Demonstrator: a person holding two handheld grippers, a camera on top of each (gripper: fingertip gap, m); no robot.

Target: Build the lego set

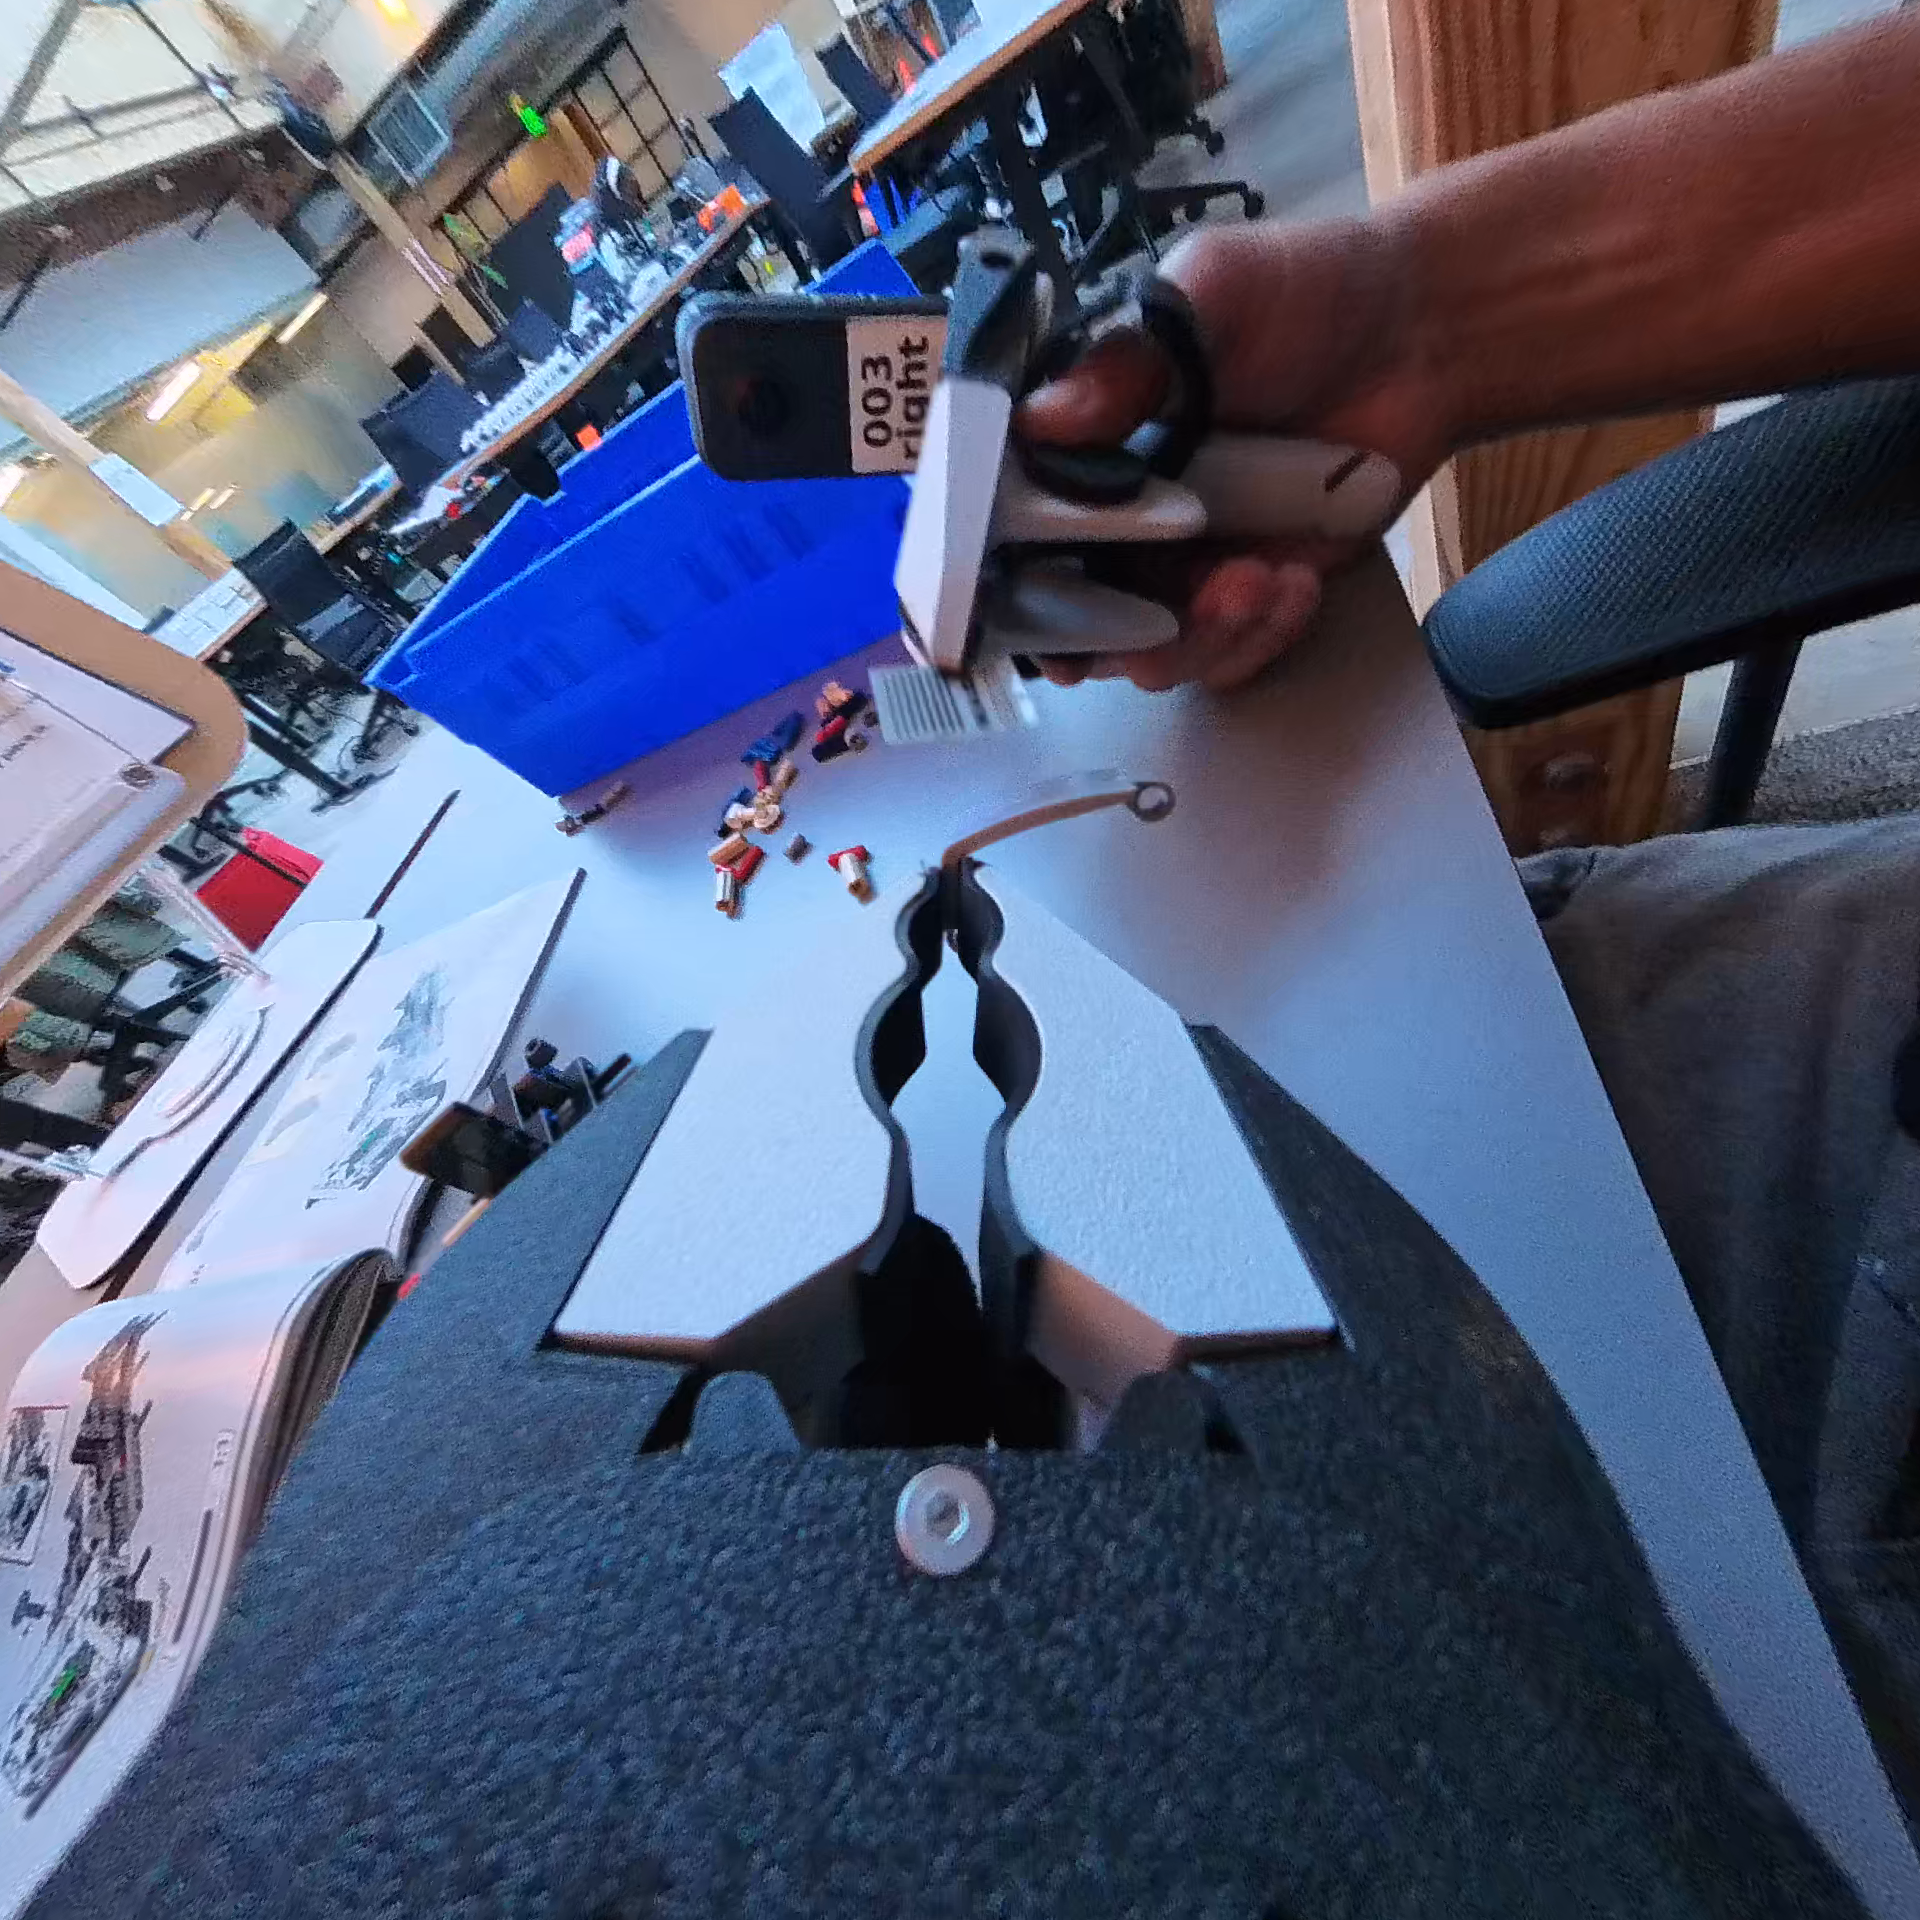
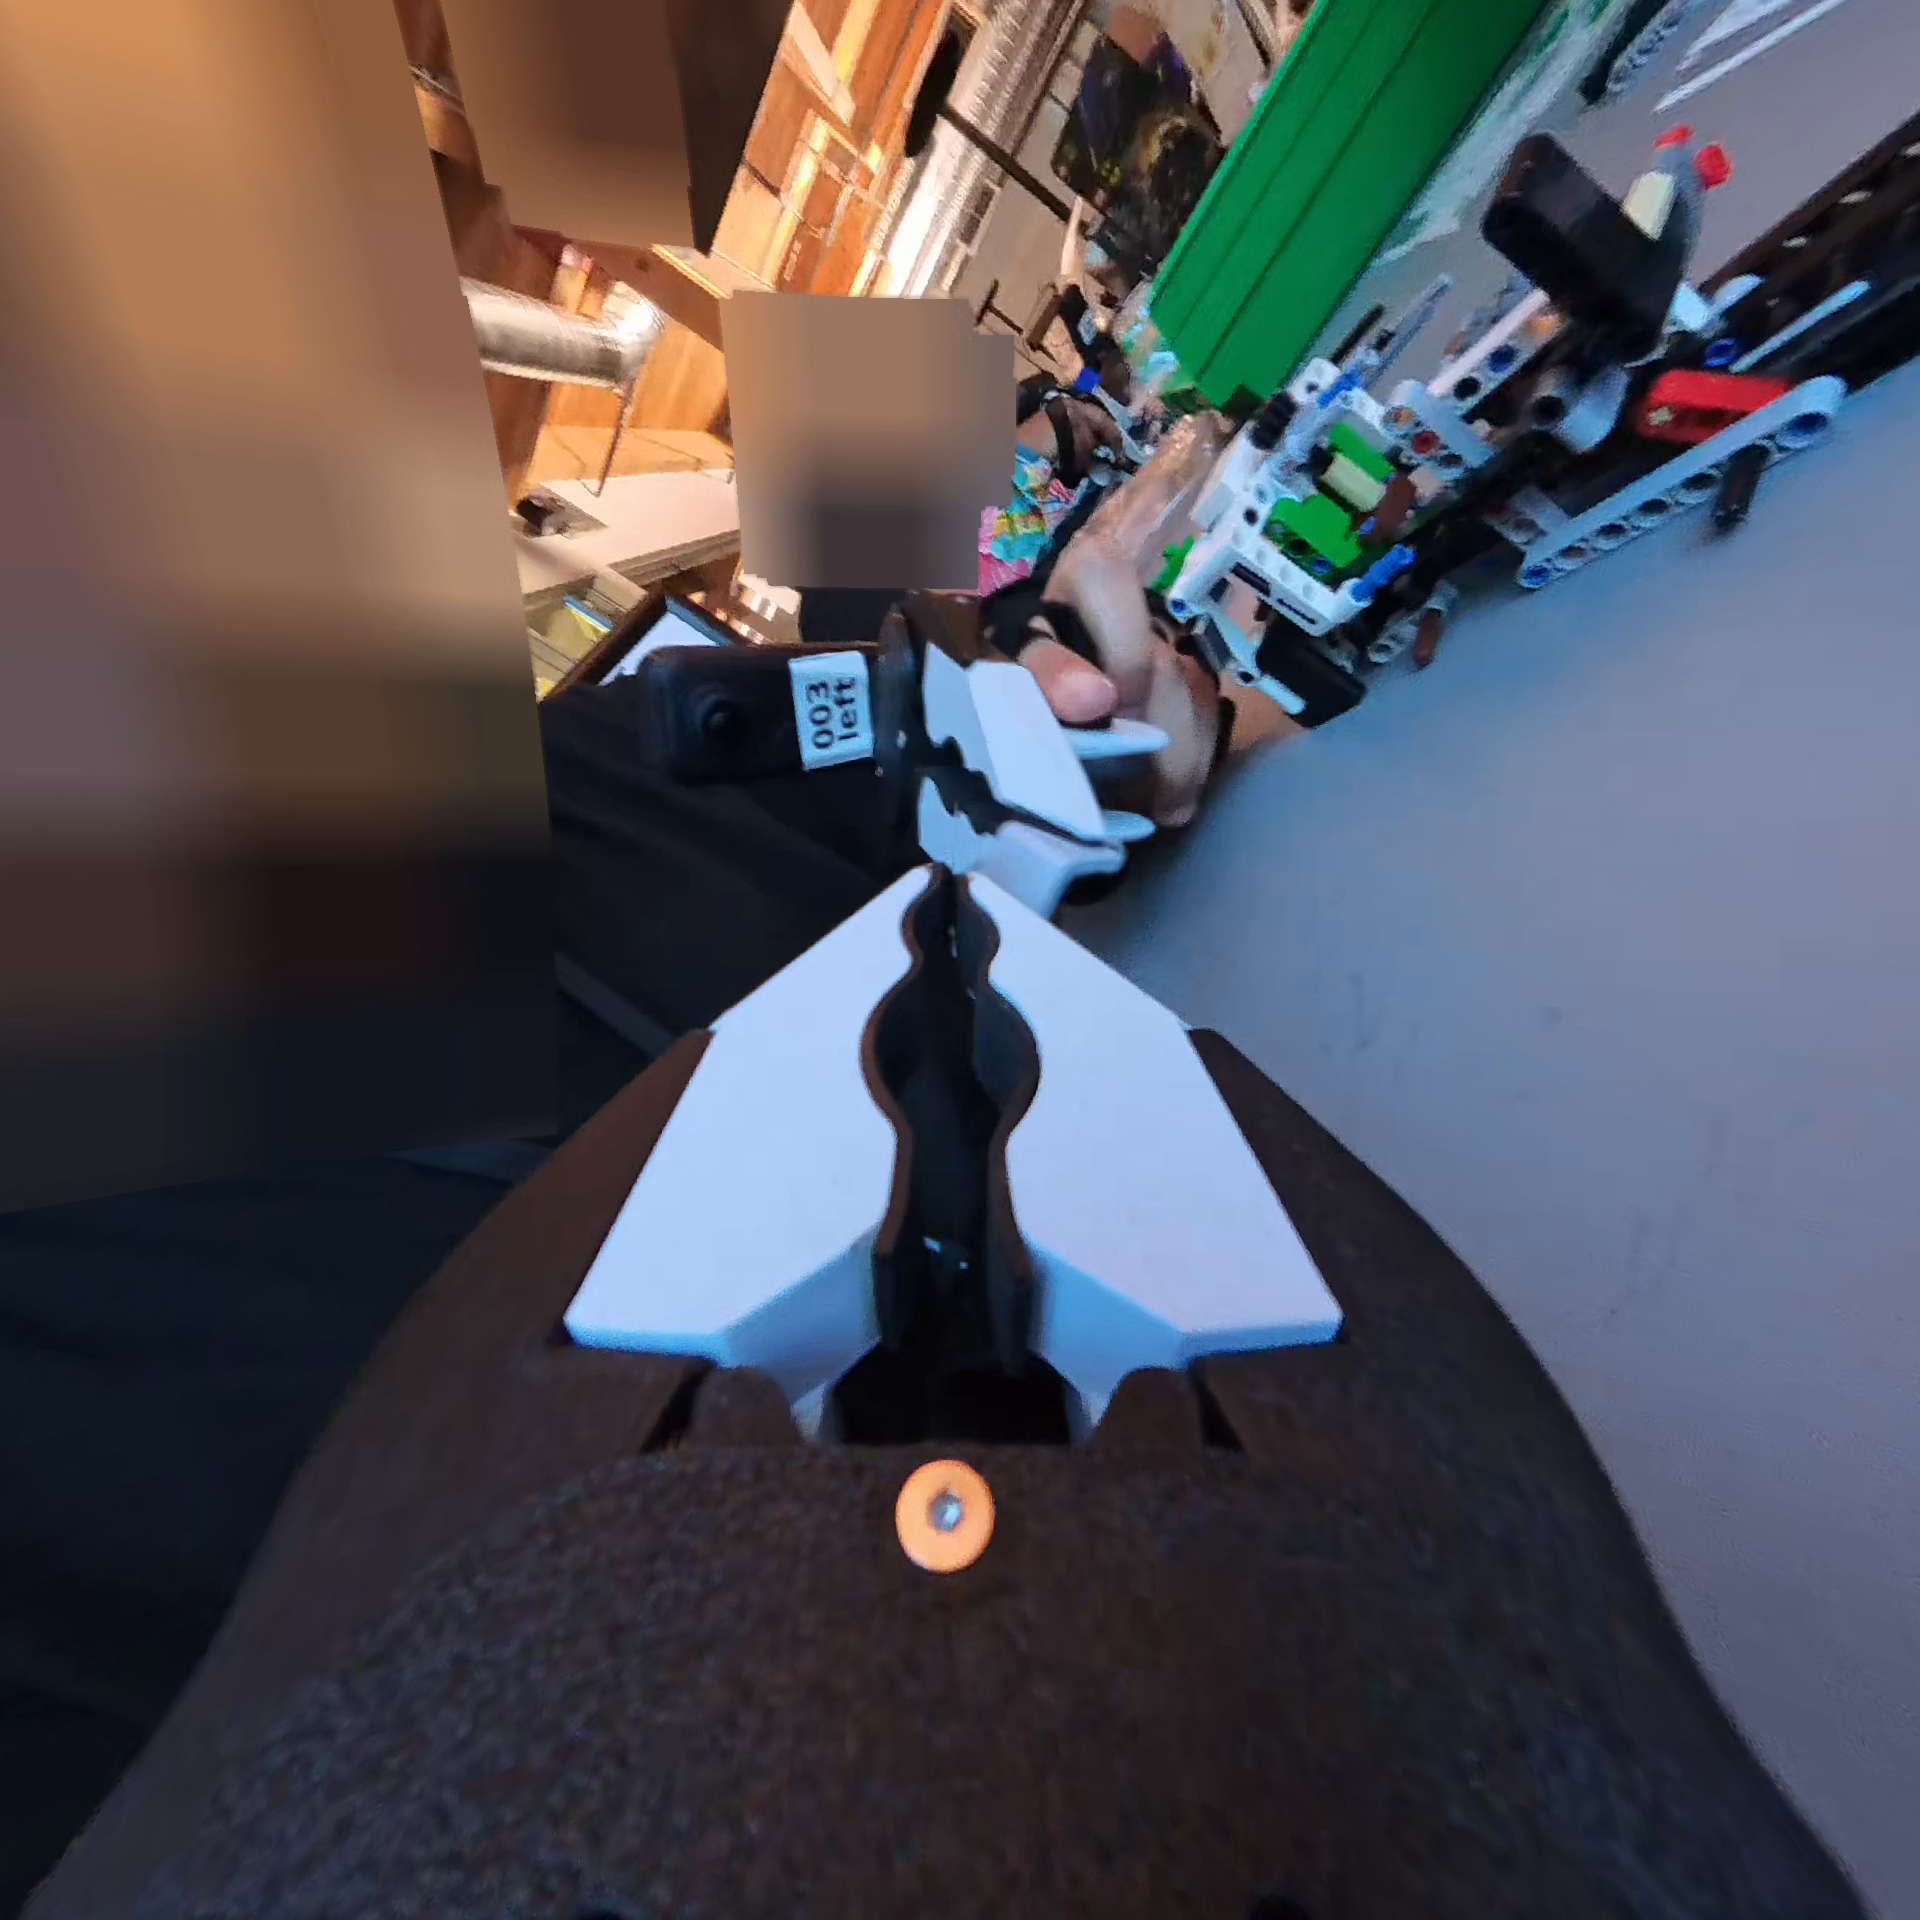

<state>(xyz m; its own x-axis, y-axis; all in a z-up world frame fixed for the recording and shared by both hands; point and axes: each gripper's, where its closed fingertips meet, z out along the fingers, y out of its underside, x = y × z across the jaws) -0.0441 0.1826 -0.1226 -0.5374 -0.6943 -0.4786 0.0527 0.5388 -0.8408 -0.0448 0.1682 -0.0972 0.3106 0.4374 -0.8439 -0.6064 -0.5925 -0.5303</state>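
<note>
Left gripper (image 1: pixel 954 902) pinches a thin tan curved rod (image 1: pixel 1049 821) — right gripper (image 2: pixel 951 899) closed, seemingly empty — above the table (image 1: pixel 1299 935).

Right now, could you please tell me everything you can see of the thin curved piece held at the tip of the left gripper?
The thin curved piece is a slender tan rod, plastic by its look, ending in a small dark ring at its far end. The left gripper pinches its near end between shut fingertips. From there it arcs up and to the right above the white table, and whether the ring end touches the surface cannot be told. The loose small lego parts lie apart from it, to its left.
</note>
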